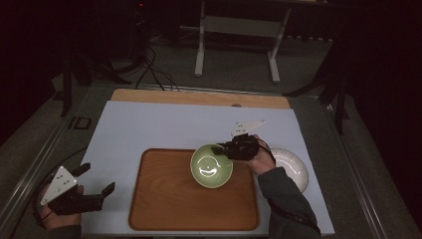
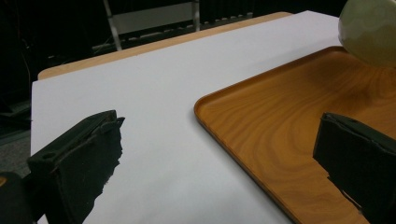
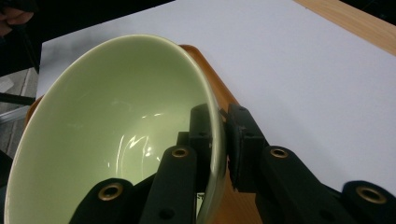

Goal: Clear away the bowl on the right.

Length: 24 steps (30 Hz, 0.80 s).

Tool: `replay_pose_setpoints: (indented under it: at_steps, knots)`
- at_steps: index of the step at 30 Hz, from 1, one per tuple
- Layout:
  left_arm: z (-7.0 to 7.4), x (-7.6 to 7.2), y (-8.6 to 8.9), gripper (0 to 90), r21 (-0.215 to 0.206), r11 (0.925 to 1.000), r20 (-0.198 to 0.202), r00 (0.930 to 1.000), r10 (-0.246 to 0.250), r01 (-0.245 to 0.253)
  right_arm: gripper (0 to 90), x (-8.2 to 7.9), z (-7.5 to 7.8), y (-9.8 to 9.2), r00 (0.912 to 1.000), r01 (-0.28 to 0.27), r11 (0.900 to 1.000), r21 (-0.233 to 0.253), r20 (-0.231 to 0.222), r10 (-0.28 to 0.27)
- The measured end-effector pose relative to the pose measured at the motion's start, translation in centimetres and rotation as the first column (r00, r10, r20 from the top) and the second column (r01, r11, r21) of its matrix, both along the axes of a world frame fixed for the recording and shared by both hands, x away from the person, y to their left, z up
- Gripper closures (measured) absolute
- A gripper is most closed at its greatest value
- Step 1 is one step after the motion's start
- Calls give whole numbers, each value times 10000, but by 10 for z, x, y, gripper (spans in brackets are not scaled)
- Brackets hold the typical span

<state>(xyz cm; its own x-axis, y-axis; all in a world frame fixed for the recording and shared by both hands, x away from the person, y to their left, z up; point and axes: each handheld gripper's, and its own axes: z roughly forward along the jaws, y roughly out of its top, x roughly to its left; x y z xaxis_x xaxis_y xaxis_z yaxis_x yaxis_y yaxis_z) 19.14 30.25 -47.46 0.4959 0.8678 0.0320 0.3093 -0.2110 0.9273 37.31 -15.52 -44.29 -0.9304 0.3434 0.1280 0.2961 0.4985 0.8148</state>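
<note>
We see a pale green bowl (image 1: 211,166), round and glossy inside, with light glinting off its bottom. It sits over the far right part of the wooden tray (image 1: 164,199), its rim near the tray's far edge. Its right rim (the thin lip) is pinched between the jaws of the right gripper (image 1: 222,148), one jaw inside and one outside. In the right gripper view the bowl (image 3: 112,135) looks tilted; we cannot tell whether its base touches the tray.

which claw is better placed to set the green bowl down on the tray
Right. The right claw is shut on the green bowl rim, over the tray; the left claw is open, off beside it.
</note>
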Motion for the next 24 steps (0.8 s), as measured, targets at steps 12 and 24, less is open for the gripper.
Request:
replay_pose_setpoints:
  at_steps: [12, 24]
  knots:
    - [0, 0, 0, 12, 15, 10000, 0, 10000, -1, 1, 810, -7, -6, 6, 9998, -199, 9998, 20, -52, 199]
    - [0, 0, 0, 12, 6, 10000, 9, 10000, -2, 2, 810, -11, -12, 14, 9990, -419, 9991, -18, -160, 419]
